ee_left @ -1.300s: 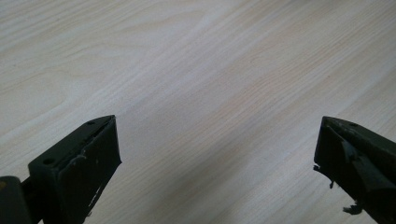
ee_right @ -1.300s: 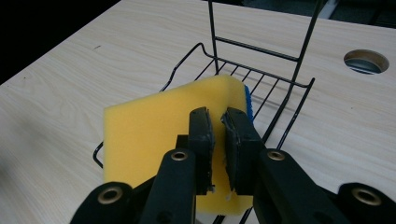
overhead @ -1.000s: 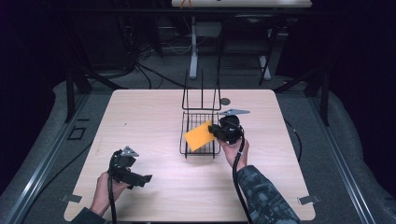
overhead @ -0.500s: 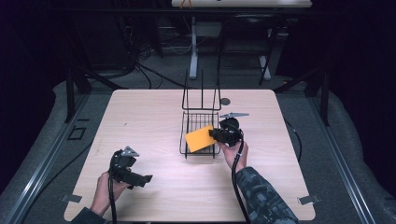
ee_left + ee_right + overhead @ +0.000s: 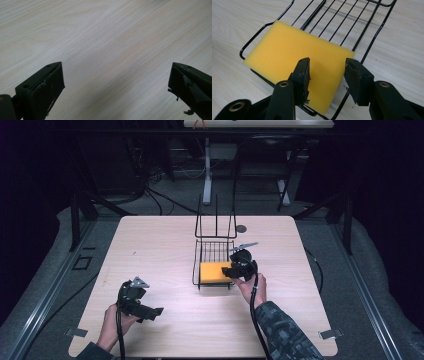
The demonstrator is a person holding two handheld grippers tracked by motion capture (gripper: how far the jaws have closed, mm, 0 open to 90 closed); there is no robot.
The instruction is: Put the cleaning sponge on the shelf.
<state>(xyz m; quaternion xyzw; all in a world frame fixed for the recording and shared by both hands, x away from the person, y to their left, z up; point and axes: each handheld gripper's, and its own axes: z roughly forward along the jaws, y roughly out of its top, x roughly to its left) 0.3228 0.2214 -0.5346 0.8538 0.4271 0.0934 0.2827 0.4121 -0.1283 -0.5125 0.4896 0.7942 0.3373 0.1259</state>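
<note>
High view: the yellow sponge [image 5: 215,273] is seen lying flat in the black wire rack [image 5: 215,251] at the centre of the counter [image 5: 160,245]. The right claw [image 5: 231,270] has just been opening; its jaws stand apart over the sponge's near edge, gripping nothing. The left claw [image 5: 156,311] is held wide open and empty above bare counter.
</note>
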